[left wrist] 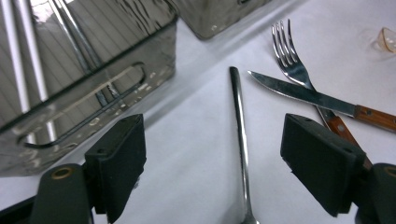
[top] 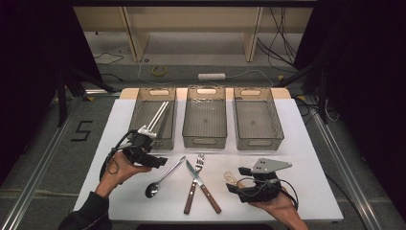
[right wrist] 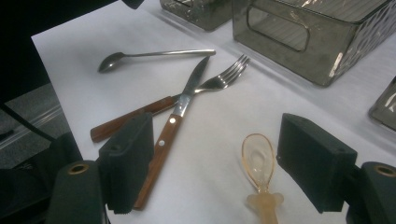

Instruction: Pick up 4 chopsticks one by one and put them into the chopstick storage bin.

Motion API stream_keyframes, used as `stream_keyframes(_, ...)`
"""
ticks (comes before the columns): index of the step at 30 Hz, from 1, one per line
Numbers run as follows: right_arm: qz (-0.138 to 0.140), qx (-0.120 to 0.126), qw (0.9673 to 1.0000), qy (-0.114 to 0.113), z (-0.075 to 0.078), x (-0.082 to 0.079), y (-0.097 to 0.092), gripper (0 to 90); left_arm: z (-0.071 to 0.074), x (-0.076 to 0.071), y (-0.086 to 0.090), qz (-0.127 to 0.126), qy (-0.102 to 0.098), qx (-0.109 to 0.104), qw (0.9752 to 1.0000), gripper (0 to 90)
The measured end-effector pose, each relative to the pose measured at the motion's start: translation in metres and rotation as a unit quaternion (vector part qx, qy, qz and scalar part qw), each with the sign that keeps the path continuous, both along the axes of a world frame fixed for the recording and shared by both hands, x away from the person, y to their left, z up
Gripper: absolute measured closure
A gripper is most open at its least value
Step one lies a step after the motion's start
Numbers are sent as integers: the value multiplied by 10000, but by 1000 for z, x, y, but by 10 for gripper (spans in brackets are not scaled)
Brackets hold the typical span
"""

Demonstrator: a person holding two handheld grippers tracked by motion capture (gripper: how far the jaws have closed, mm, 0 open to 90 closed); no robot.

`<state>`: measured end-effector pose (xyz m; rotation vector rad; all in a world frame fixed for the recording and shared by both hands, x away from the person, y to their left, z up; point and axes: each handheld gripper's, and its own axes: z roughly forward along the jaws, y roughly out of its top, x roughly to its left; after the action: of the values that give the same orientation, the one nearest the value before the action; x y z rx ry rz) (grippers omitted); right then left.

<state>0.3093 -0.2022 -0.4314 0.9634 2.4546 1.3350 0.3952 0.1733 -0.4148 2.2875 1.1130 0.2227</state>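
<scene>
**Both jaws spread over the cutlery**

My left gripper hangs low over the white table, just in front of the left bin, where two pale chopsticks lean against the wall. My jaws here are spread wide with nothing pinched. Between them, in the left gripper view, runs the handle of the metal spoon, lying flat on the table beneath me and touching neither pad. Its bowl points toward my side of the table.

Just right of the spoon, the knife and fork lie crossed, both with wooden handles, the knife's blade resting over the fork's neck.

My right gripper rests near the table's front right part, jaws likewise spread and empty. Between them, in the right gripper view, lies a small clear amber spoon, bowl away from me, untouched.

The middle bin and right bin stand beyond.
</scene>
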Motion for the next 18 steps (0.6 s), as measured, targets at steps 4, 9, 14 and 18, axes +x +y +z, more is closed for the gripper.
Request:
stream_keyframes(4, 8, 1, 10000, 12, -1, 1, -1, 281, -6, -4, -4, -70, 88, 93, 9999, 215)
stream_keyframes(9, 28, -11, 10000, 7, -1, 0, -1, 281, -11, -7, -9, -110, 156, 281, 9994, 223)
stream_keyframes(14, 24, -22, 10000, 22, -3, 1, -2, 281, -14, -9, -11, -112, 273, 376, 9989, 240)
stream_keyframes(18, 21, 8, 10000, 45, -4, 2, -3, 281, -15, -10, -12, -142, 336, 459, 9983, 247)
